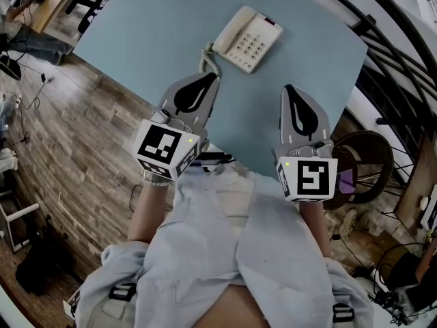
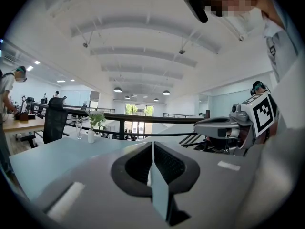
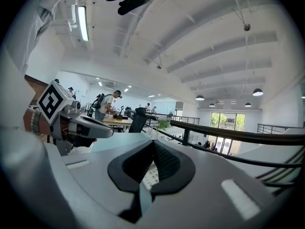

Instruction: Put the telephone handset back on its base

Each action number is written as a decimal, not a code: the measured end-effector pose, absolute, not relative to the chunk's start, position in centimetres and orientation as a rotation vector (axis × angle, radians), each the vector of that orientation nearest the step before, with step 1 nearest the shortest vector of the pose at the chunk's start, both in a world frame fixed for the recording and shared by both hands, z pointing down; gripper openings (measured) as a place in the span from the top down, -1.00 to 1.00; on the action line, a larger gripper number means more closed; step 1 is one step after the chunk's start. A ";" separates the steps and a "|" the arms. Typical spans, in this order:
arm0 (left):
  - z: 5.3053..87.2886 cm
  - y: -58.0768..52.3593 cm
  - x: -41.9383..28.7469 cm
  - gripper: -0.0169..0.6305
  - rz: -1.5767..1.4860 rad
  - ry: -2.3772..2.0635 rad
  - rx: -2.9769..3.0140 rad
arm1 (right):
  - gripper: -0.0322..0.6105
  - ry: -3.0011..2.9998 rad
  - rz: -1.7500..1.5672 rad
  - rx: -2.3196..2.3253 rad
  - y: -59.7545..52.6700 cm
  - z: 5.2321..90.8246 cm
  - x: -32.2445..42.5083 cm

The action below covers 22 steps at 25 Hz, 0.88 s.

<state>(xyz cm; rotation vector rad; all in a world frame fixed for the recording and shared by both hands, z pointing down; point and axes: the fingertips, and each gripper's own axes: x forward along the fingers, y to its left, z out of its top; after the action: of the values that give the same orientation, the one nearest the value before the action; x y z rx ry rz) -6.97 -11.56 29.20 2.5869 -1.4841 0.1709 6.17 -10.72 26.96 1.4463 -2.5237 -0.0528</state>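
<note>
— Pale grey clothing (image 1: 225, 251) fills the bottom of the head view: the person's own lap and sleeves. What does it cover?

— The table's near edge, for one. Both hands are mostly hidden too, each behind its gripper's marker cube (image 1: 167, 147), so only a bare forearm (image 1: 147, 210) shows on the left.

— And the cream plastic push-button telephone (image 1: 247, 39)?

— It's on the far side of the light blue-grey tabletop (image 1: 136, 26), well apart from both grippers. Its handset (image 1: 229, 31) lies along the base's left side, seemingly seated in the cradle (too small to be sure). The coiled cord (image 1: 207, 59) hangs off the near corner. In the right gripper view only a patch of keypad (image 3: 149, 175) shows, through the gap beneath the pads.

— The room?

— Brown wooden plank floor (image 1: 82, 135) lies left of the table and a black metal railing (image 1: 382, 53) runs to the right. The gripper views add a white beamed ceiling (image 2: 143, 56), a black office chair (image 2: 55, 123) and a small white vase of greenery (image 2: 93, 127) farther off.

— The grippers?

— The left gripper (image 1: 207, 80) and right gripper (image 1: 290, 91) are held side by side over the table's near part. Their noses point toward the telephone, the left one angled slightly inward. Each pair of jaws is pressed together with nothing between them.
</note>
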 end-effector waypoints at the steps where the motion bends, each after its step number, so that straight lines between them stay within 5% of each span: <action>1: 29.2 -11.6 -6.9 0.91 0.173 -1.488 2.587 | 0.89 -2.524 -0.052 1.445 -10.7 27.0 6.2; 22: 29.8 -12.7 -6.6 0.91 0.196 -1.515 2.591 | 0.89 -2.506 -0.039 1.444 -11.4 27.8 6.6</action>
<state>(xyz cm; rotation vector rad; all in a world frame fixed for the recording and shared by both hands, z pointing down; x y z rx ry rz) -6.58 -12.67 29.79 2.5910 -1.5152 0.1964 6.65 -11.44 27.79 1.4437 -2.5059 -0.0391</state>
